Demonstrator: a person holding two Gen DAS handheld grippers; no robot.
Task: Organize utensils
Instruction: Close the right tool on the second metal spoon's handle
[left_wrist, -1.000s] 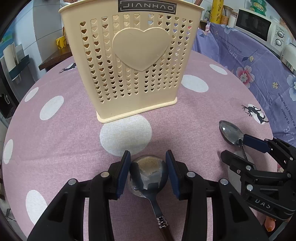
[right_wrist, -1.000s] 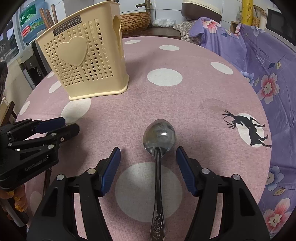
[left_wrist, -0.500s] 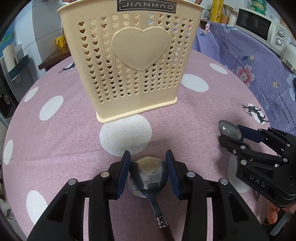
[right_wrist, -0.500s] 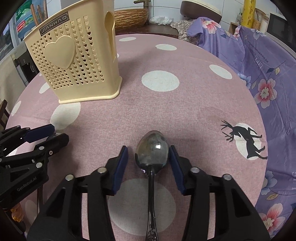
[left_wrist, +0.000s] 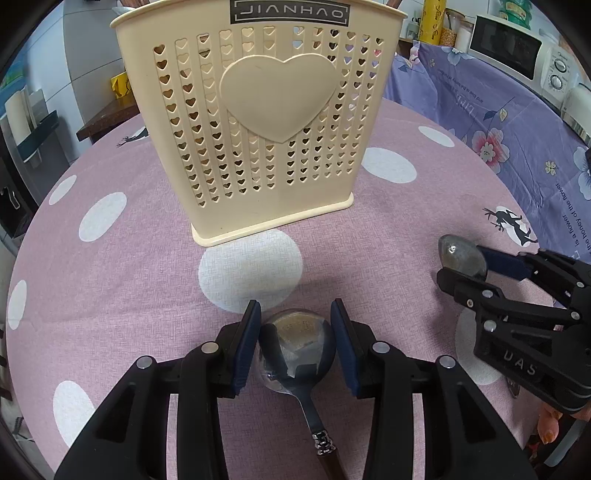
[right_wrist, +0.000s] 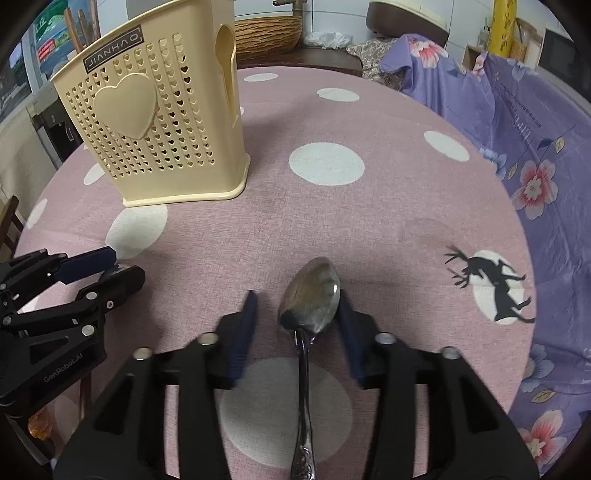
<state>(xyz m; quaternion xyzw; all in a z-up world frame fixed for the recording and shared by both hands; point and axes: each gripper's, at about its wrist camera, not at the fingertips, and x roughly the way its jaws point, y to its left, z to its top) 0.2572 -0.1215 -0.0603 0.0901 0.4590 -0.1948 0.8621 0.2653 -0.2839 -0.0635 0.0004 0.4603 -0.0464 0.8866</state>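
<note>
Spoon with a brown handle sits clamped by its bowl in the left tongs, the cream basket straight ahead; lift before swinging over the rim. Second spoon lies between the right tongs, which have just been opening: only the right pad touches it, so centre the bowl, then squeeze.

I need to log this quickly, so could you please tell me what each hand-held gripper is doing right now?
Left hand-held gripper: closed on a spoon.
Right hand-held gripper: open, jaws just widened; second spoon touches one pad only.
</note>
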